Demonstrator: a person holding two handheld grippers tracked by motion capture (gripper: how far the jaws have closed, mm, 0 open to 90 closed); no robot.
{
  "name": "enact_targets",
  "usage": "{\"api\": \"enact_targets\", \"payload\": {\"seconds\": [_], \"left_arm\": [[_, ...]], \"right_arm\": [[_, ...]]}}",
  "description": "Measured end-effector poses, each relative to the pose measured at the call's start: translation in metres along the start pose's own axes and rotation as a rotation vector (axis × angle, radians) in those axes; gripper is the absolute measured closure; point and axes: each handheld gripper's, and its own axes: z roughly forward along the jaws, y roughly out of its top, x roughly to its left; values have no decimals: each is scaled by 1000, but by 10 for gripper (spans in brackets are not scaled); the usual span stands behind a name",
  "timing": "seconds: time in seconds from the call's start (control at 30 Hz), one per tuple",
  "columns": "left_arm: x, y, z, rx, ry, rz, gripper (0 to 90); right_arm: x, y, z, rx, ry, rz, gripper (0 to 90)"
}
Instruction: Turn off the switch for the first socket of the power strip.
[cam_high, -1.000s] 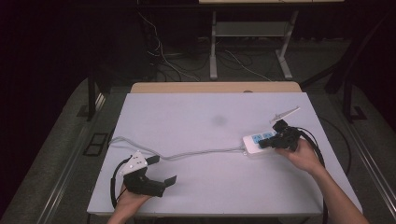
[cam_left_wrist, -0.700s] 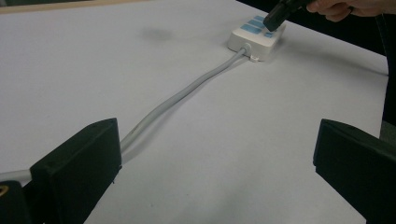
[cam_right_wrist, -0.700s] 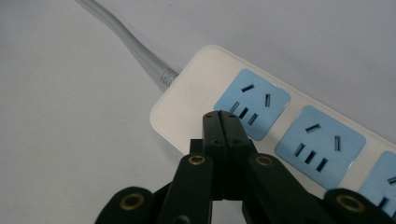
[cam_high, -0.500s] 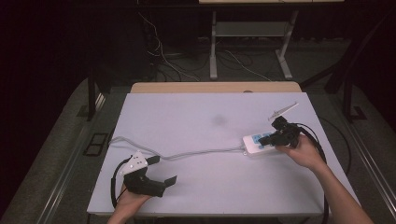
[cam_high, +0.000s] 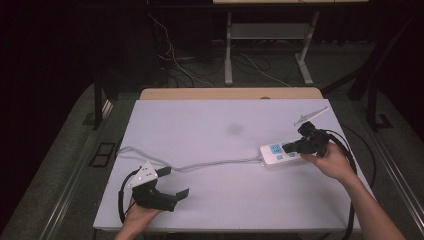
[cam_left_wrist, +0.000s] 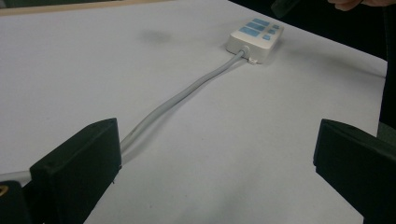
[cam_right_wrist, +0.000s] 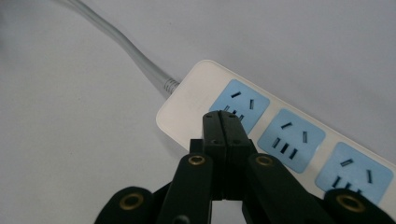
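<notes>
A white power strip (cam_high: 276, 152) with blue socket faces lies on the right side of the white table (cam_high: 210, 130). It also shows in the left gripper view (cam_left_wrist: 254, 33) and the right gripper view (cam_right_wrist: 285, 135). Its grey cable (cam_high: 210, 163) runs left across the table toward the left gripper (cam_high: 172, 192), whose wide-apart jaws rest low near the front left with nothing between them; the cable (cam_left_wrist: 187, 93) passes beside one jaw. The right gripper (cam_high: 289, 147) hovers just above the strip's end socket, its jaws pressed together and empty (cam_right_wrist: 226, 122).
A wooden strip (cam_high: 230, 93) borders the table's far edge. Beyond it stand a metal table frame (cam_high: 270, 55) and loose cables (cam_high: 175, 60) on the dark floor. Black cables trail from both grippers over the table's front and right edges.
The right gripper has lifted slightly above the power strip. The left gripper has stayed in place.
</notes>
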Motion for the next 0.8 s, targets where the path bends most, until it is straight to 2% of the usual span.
{"api": "enact_targets", "payload": {"seconds": [0.4, 0.63, 0.8], "left_arm": [[0, 0, 0, -2, 0, 1, 0], [-1, 0, -1, -9, 0, -3, 0], [-1, 1, -2, -12, 1, -1, 0]], "right_arm": [[-2, -6, -22, -39, -29, 22, 900], [0, -14, -39, -63, -48, 53, 896], [2, -28, -53, -105, -61, 101, 780]]}}
